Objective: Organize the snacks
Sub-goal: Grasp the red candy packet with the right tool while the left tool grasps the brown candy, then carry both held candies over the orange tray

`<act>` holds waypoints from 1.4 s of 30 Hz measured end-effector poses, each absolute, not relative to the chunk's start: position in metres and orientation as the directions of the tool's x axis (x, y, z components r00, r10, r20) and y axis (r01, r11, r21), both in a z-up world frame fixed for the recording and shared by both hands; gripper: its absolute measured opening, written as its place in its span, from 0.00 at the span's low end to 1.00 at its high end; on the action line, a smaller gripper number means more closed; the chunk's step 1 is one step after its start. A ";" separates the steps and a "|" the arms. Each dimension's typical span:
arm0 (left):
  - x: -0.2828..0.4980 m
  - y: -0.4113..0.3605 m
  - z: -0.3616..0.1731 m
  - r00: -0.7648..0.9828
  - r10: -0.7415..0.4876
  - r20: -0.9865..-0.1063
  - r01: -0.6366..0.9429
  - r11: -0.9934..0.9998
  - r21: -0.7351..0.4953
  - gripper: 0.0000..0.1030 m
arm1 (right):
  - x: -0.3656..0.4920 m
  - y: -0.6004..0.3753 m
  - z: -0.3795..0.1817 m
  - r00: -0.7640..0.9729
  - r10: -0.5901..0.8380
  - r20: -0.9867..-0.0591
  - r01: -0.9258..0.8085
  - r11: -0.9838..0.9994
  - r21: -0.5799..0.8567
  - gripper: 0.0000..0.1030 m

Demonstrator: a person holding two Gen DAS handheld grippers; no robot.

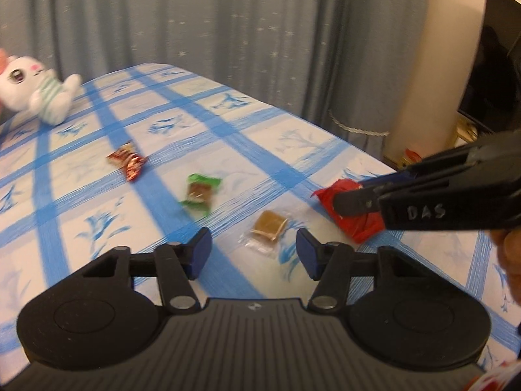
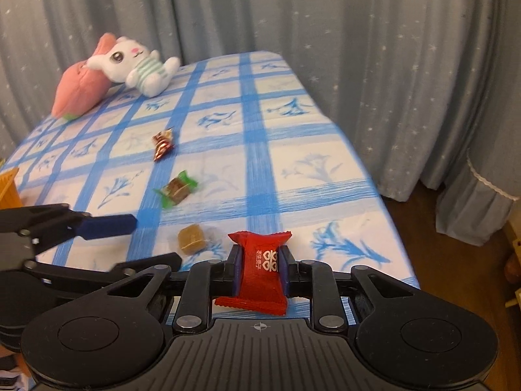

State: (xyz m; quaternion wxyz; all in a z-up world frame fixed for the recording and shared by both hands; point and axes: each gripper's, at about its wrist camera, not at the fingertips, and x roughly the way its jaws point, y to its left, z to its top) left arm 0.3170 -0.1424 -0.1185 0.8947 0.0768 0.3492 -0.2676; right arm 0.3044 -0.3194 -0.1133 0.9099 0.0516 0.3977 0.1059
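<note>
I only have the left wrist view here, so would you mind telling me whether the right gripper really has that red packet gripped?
Observer: Yes, the right gripper is shut on the red snack packet, its pads pressing both sides at the middle.
Operator: Thanks. Is anything printed on it?
Observer: White symbols and small characters sit on its front.
Operator: Is anything beside the bunny plush that I cannot see?
Observer: The bunny plush leans against a pink plush cushion.
Operator: Anything on my far left?
Observer: An orange ribbed object shows at the table edge, mostly cut off.
</note>
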 end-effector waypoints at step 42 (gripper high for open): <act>0.198 -0.049 -0.078 0.720 -0.209 -0.662 0.140 0.978 -0.157 0.18 | 0.255 -0.275 -0.093 0.685 0.282 -0.671 -0.208 0.959 0.191 0.25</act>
